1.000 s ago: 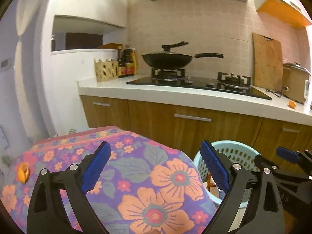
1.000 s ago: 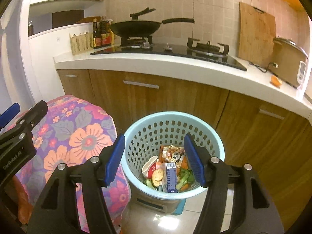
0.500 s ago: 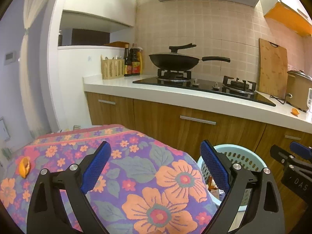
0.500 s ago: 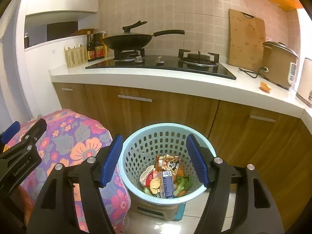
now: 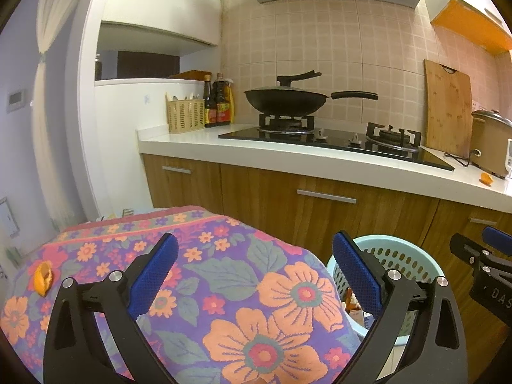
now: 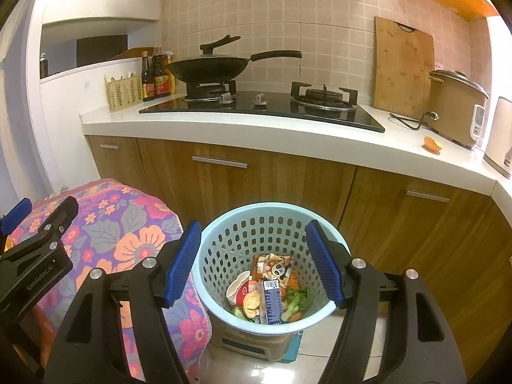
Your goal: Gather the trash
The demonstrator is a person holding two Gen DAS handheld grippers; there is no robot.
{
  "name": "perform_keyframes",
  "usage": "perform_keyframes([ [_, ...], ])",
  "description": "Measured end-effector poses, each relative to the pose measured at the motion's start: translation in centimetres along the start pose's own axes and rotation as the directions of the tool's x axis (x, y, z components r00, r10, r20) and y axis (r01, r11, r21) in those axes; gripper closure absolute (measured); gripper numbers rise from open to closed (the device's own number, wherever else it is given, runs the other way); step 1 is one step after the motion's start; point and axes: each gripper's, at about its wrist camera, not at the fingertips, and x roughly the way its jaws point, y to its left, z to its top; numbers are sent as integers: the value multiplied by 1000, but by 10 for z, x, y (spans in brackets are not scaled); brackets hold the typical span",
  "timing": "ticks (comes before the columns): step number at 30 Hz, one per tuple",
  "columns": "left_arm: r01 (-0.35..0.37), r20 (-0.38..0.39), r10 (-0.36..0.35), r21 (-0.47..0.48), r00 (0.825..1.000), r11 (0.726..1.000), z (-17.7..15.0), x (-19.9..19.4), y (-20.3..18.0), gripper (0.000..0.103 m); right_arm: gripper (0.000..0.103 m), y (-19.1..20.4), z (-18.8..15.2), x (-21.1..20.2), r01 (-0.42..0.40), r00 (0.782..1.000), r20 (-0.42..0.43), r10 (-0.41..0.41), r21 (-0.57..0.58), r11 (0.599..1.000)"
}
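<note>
A pale blue perforated basket (image 6: 224,249) stands on the floor in front of the wooden cabinets, holding wrappers, a small carton and vegetable scraps. My right gripper (image 6: 256,265) hangs above it, open, with nothing between its blue pads. My left gripper (image 5: 256,278) is open over a table covered by a flowered cloth (image 5: 224,272), nothing between its pads; the basket (image 5: 400,256) shows to its right. An orange peel (image 5: 43,276) lies on the cloth at far left. Another orange peel (image 6: 432,144) sits on the white counter beside the rice cooker (image 6: 454,108).
The counter (image 6: 256,131) carries a black hob with a wok (image 6: 208,67), sauce bottles (image 6: 156,76), a wicker holder and a leaning cutting board (image 6: 403,67). The cloth-covered table (image 6: 128,224) stands close to the basket's left. Tiled floor shows below the basket.
Both cameras have tipped upward a little, showing more of the wall and counter. The right gripper's jaws stand slightly wider than a second ago. The trash in the basket lies unchanged.
</note>
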Motion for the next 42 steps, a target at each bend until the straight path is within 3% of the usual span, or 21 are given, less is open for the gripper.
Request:
perform_keyframes([
  [42,14,-15,-14,25,1000,1000,-1,2,1,8,39,0,3,5,-13,1000,-6,13,6,1000],
])
